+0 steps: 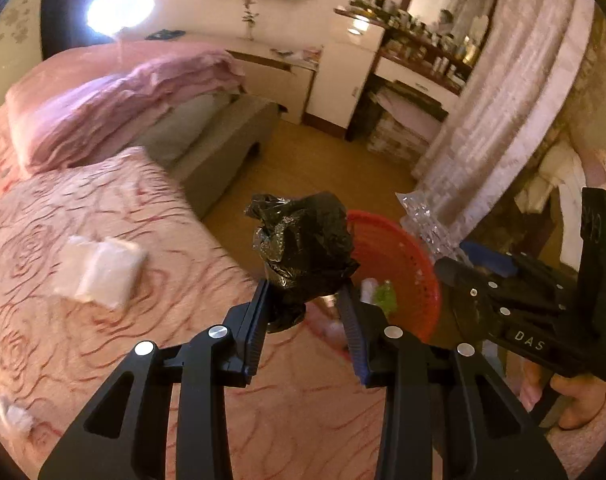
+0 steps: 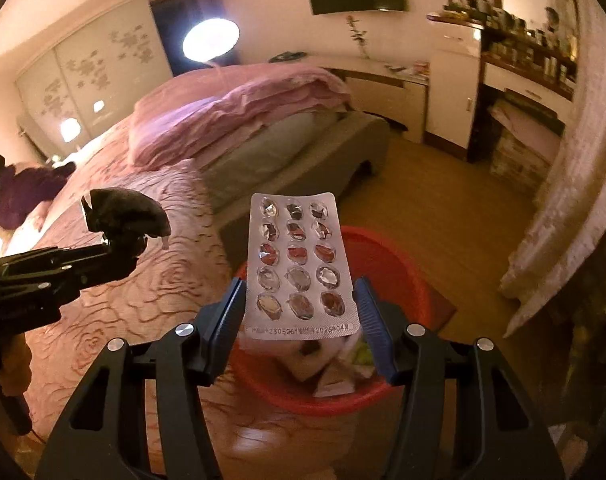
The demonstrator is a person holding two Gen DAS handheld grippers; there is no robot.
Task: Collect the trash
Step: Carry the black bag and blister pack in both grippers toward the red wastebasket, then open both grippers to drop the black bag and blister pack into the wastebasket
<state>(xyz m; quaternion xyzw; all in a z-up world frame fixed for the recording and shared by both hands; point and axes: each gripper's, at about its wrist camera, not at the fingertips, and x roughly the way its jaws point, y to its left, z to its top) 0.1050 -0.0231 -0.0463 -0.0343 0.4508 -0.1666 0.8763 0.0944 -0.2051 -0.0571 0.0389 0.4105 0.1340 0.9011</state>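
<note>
Left gripper (image 1: pixel 305 300): clamped on a crumpled black plastic bag (image 1: pixel 303 244), held up in the air above the bed edge.
Right gripper (image 2: pixel 299 312): pinching an emptied blister pack (image 2: pixel 299 264) by its side edges; the foil pockets are all popped.
Red basket (image 2: pixel 387 256): right under the blister pack, beside the bed, with paper scraps and wrappers inside.
Bed (image 1: pixel 115 340): pink rose-pattern cover, a white packet (image 1: pixel 103 272) lying on it and a small white wad (image 1: pixel 13 416) near the edge, both well apart from the grippers.
Floor (image 2: pixel 435 216): bare wood past the basket.
</note>
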